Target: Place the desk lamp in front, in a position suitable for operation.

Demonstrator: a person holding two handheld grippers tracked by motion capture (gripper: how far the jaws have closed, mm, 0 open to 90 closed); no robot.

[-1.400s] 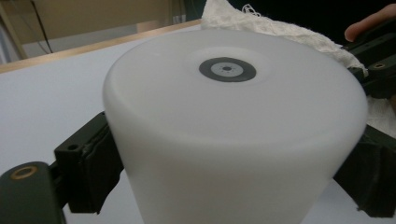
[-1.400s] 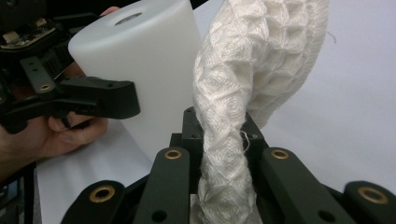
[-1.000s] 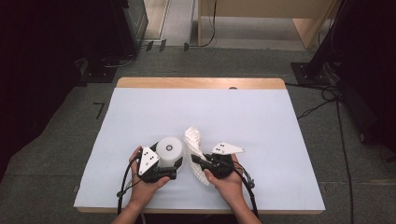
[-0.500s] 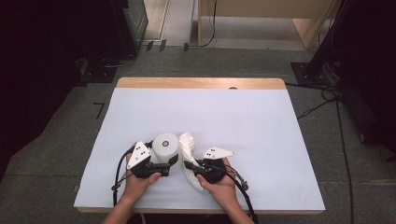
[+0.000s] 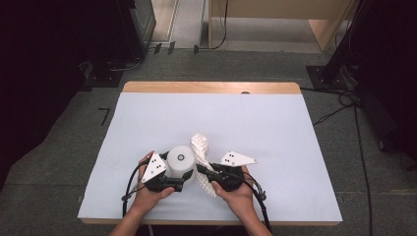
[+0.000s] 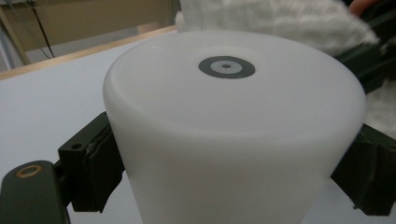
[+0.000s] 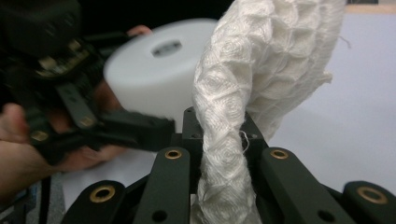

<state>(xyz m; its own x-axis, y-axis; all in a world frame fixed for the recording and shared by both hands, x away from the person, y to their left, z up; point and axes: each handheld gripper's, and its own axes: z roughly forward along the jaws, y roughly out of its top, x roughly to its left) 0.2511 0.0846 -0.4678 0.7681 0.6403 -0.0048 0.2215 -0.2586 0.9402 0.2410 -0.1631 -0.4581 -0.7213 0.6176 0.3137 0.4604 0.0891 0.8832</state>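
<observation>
White cup: opaque white plastic, upturned, flat base uppermost; held at the near middle of the surface, just left of the cloth.
Cup marking: grey ring with a dark dot at the centre of the base; no lettering can be read.
White cloth: waffle-weave fabric, bunched into a rope; rises from the right tongs and arches toward the far side, beside the cup, top edge just right of it. No label or tag seen on it.
Left tongs: jaws set wide around the cup's side wall, pads pressed on either side as seen in the left gripper view; gripping the cup.
Right tongs: jaws drawn narrow, pinching the cloth between them; cloth strand runs up through the gap in the right gripper view.
Left hand: wrapped round the left tongs' body, near edge of the surface.
Right hand: wrapped round the right tongs' body, just right of the left one.
Grey plates: three-cornered, one on each of the tongs, each with small dark dots; no writing.
Surface: pale blue-white sheet over a wooden top, wood strip showing along the far edge.
Floor mark: dark tape shape on grey carpet, left of the surface, like a "7".
</observation>
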